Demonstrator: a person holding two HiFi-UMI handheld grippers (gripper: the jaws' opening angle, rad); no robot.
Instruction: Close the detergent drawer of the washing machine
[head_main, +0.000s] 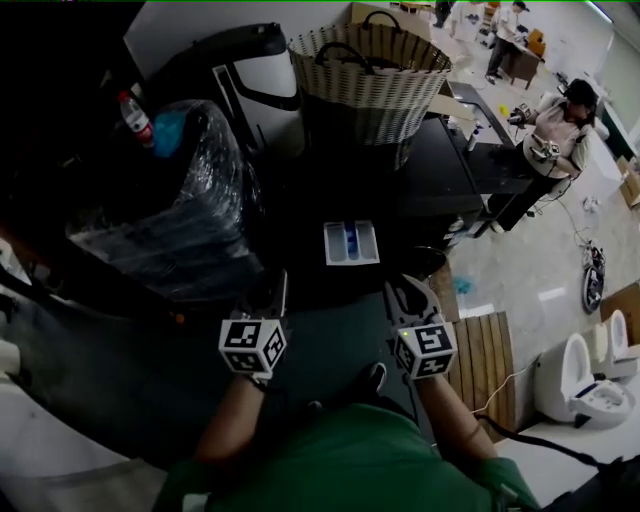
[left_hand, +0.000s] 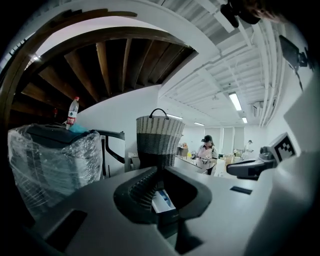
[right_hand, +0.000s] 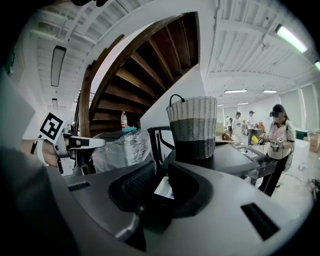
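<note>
Left gripper (head_main: 270, 292) and right gripper (head_main: 407, 297) are sitting closest in, both with jaws parted and gripping nothing; each gripper view is showing an open gap between the pads. Detergent drawer (head_main: 351, 243) is lying straight ahead of the tips, roughly centred between the two grippers, near but touching neither, and both gripper views are framing it through the jaw gap. Status: nothing done yet. The drawer is sticking well out of the washing machine (head_main: 440, 165), compartments facing up, blue showing in the middle one. The whole push is remaining: getting contact on the drawer's near face, then driving it away from the jaws until flush. Room: the run from tips to drawer front is looking clear, with nothing between. Plastic-wrapped bundle (head_main: 190, 190) is crowding the space outboard of the left jaws, so I'd judge the left side the tighter one. Wicker basket (head_main: 370, 70) is standing beyond the drawer on the machine top, above the travel line, so probably not interfering. Outboard of the right jaws the floor is opening up, with a slatted wooden mat (head_main: 485, 360). Edge to watch: the drawer's front lip. An off-centre push is likely risking it cocking on its rails.
</note>
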